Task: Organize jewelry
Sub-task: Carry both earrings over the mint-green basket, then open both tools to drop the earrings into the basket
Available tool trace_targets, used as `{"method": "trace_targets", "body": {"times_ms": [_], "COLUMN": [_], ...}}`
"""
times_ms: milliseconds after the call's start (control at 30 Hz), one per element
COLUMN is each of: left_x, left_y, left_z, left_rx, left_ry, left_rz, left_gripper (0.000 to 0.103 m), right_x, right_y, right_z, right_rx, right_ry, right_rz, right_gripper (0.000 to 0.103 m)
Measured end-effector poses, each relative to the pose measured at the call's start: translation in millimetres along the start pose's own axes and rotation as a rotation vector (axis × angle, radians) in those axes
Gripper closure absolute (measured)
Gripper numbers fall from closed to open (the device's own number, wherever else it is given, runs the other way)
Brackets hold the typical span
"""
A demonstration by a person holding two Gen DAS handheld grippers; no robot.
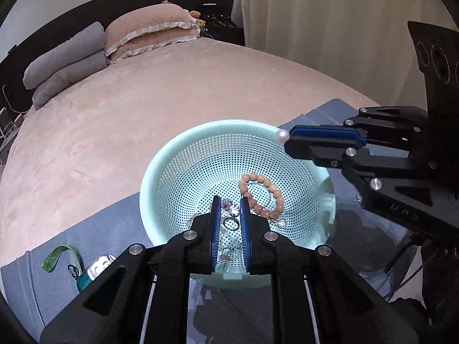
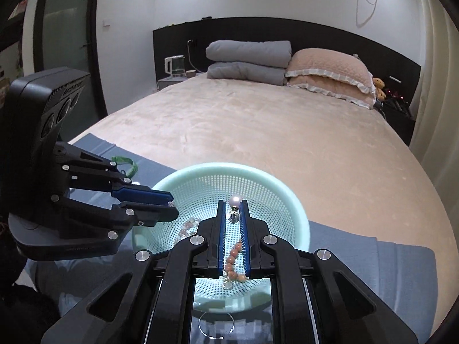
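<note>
A mint-green perforated basket (image 1: 172, 154) (image 2: 298, 209) sits on a glass table. It holds a peach bead bracelet (image 1: 271, 190) (image 2: 233, 255), a ring (image 1: 231, 224) and several crystal pieces (image 1: 231, 207). My right gripper (image 2: 233, 204) (image 1: 287, 139) is shut on a pearl earring (image 2: 234, 200) (image 1: 282, 136) and holds it over the basket's far right rim. My left gripper (image 1: 230, 200) (image 2: 172, 203) hangs over the basket's near side with its jaws a little apart and nothing between them.
A blue cloth (image 1: 120, 223) lies under the table on a pink bed (image 1: 143, 109). A green strap with a small case (image 1: 61, 258) lies at the left. A thin hoop (image 2: 216, 325) lies on the glass near the basket. Pillows (image 2: 327, 74) sit at the headboard.
</note>
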State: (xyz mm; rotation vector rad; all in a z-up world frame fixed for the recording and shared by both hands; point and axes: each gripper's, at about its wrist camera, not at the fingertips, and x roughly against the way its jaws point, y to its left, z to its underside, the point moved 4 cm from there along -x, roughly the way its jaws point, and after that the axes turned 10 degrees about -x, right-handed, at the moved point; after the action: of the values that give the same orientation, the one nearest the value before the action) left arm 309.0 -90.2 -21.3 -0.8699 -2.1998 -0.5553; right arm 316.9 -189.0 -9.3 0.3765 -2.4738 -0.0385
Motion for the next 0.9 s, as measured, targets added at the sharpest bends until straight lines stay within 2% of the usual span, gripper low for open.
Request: {"method": "trace_targets", "body": {"times_ms": [167,333,767,833,867,900], "left_x": [-24.0,-37.8,-39.9,-35.4,-32.0,-28.4], "left_y": [7.9,12.2,11.9,15.3,16.4,16.0], "left_z": [7.9,14.7,15.1,15.6,15.5,15.2], "left_rx": [0.026,0.029,0.058,0.073,0.078,0.082], "left_ry": [0.036,0.066,0.075,0.074,0.071,0.067], "left_rz": [0.013,0.01,-0.002,-0.01,-0.015,-0.024], "left_gripper": [0.089,0.089,0.088,0.082,0.073,0.068], "right_x": [-33.6,-50.9,-50.3,-44.8,-41.5,-37.7], "right_y": [-2.9,-6.4,-6.5,-6.6,-6.3,-6.6], "right_z": [13.5,23.0,30.0,27.0,25.2,23.1], "right_rx": [-0.015,-0.012,-0.011,-0.008,-0.008,-0.008], "right_ry": [0.066,0.095,0.112,0.105,0.1,0.092], "right_rz": [0.0,0.016,0.059,0.077,0.084,0.09], "right_gripper": [0.094,0.094,0.093,0.092,0.091,0.083]}}
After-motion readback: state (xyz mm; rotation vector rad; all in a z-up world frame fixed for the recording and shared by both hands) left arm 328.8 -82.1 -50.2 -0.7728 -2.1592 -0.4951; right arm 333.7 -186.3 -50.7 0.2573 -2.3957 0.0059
